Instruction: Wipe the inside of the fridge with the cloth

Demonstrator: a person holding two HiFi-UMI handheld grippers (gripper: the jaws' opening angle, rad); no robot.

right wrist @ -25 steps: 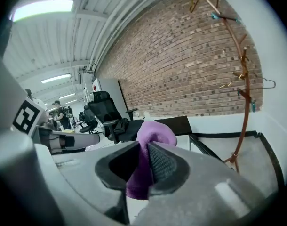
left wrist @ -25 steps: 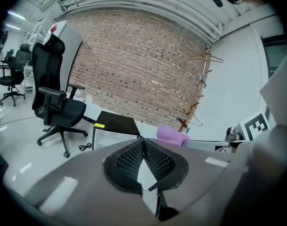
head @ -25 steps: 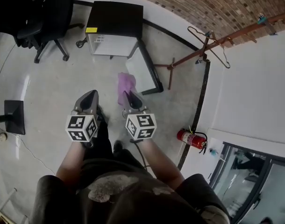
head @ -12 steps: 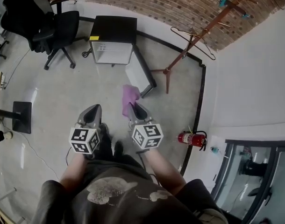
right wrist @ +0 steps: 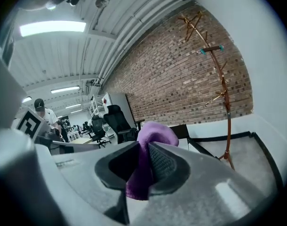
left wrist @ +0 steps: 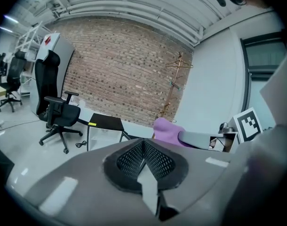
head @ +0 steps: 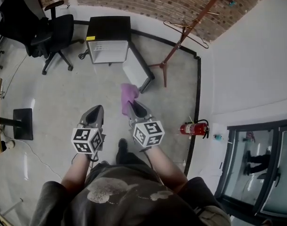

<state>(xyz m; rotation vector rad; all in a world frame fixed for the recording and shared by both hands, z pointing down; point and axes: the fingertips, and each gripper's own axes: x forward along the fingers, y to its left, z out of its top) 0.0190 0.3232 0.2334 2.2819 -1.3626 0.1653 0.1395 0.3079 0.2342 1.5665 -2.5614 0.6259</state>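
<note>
Boxy fridge [head: 108, 28] sits lower now; right gripper [head: 133, 105] pinches soft purple cloth [head: 129, 93], left gripper [head: 96, 109] closed empty.

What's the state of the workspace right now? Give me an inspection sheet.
Surface: grey floor.
Job's things: fridge stands on the floor with its door swung open; purple cloth is in the right claw.
Clutter: office chair; black stand base.
Claws: left claw shut, empty; right claw shut on the cloth; both short of the fridge.
Cables: dark cable on the floor, left of the fridge.
Surroundings: brick wall; coat rack; fire extinguisher; glass doors.
</note>
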